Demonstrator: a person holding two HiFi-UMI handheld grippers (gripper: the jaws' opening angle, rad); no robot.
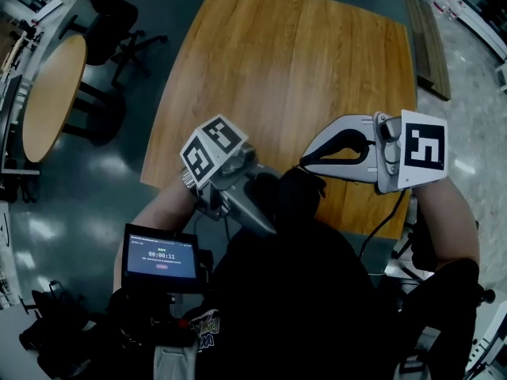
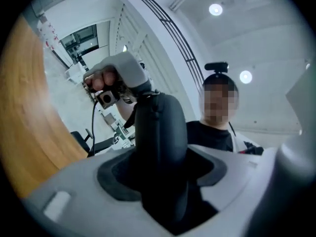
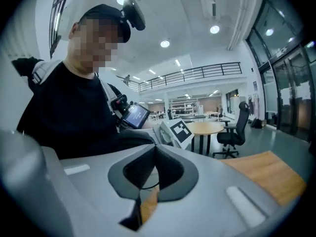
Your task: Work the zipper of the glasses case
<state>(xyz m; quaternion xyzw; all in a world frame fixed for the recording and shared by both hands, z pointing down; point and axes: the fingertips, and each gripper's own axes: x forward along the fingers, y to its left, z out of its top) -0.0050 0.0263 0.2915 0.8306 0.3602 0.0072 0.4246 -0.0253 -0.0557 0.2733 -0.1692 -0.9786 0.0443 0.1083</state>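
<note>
L gripper (image 1: pixel 269 203): jaws wide, clamped on black glasses case (image 2: pixel 160 132), which stands up btw them, over near edge of table (image 1: pixel 301 70). R gripper (image 3: pixel 153 157) sits just right of case, tips by its upper end. Jaws fully closed, w/ thin dark strand (image 3: pixel 148 185) at the pads; can't tell what it is.

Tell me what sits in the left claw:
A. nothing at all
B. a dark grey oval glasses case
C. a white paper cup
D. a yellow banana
B: in the left gripper view the dark grey oval glasses case stands upright in the left claw, filling the gap between its two sides.
</note>
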